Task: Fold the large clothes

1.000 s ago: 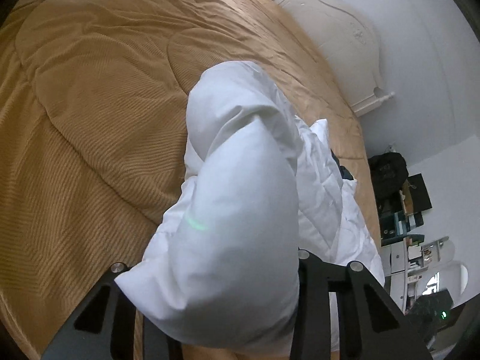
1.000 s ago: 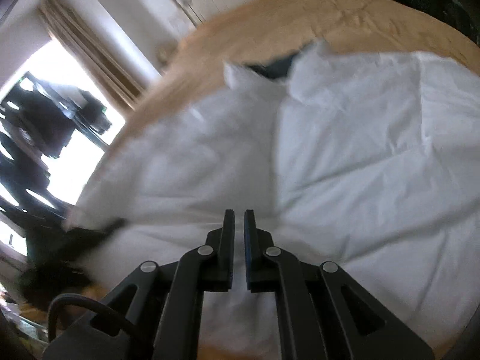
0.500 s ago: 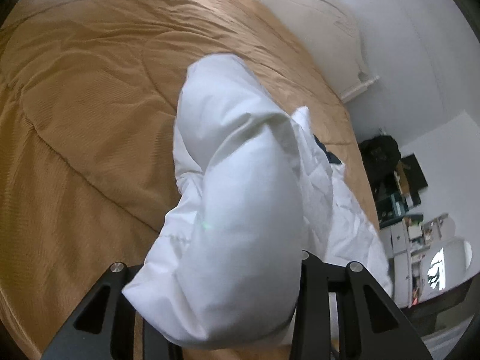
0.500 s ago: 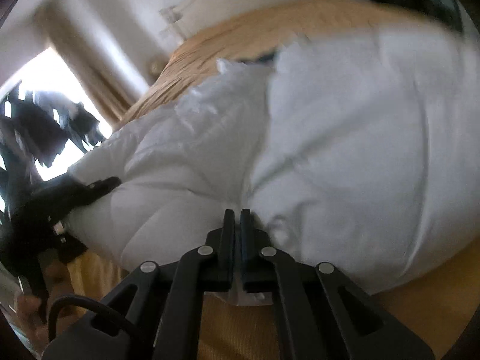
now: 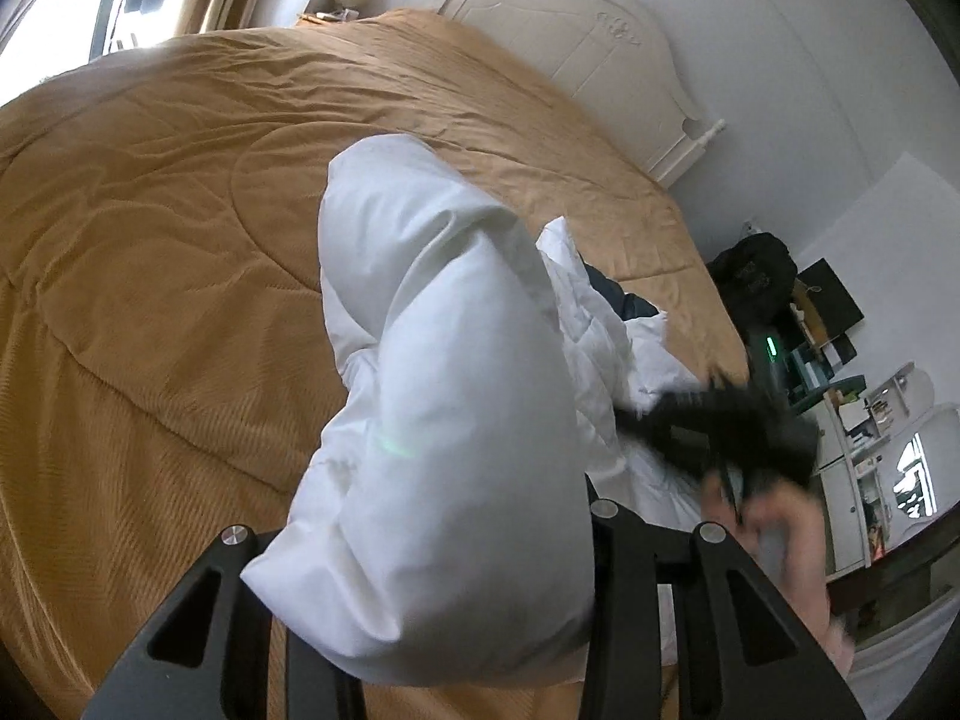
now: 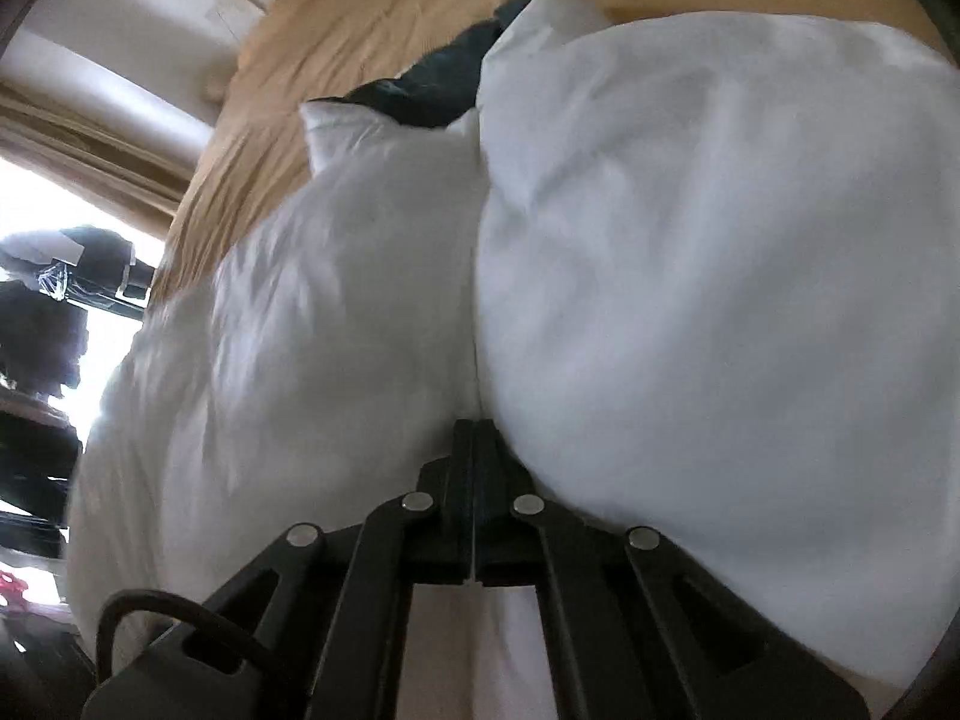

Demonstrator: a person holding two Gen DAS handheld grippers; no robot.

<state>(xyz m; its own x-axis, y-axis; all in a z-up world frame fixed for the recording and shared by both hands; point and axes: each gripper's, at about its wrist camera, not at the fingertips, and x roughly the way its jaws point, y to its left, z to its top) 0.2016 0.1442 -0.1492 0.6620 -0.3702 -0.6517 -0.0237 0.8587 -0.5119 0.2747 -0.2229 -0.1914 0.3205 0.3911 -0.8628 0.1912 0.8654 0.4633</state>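
Across the tan bedspread (image 5: 150, 228), the left gripper (image 5: 420, 630) clamps a puffy sleeve of the white padded jacket (image 5: 456, 396), which lies on the bed, while the right gripper (image 6: 474, 438) pinches its 2 jaws tight on the jacket's lower edge.

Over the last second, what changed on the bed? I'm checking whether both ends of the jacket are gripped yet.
The right hand-held gripper closed its small gap and now pinches the white puffer jacket at its near edge, having moved in from above it; it now shows in the left view too. The left hand-held gripper stayed clamped on the puffy sleeve. The tan bedspread is unchanged.
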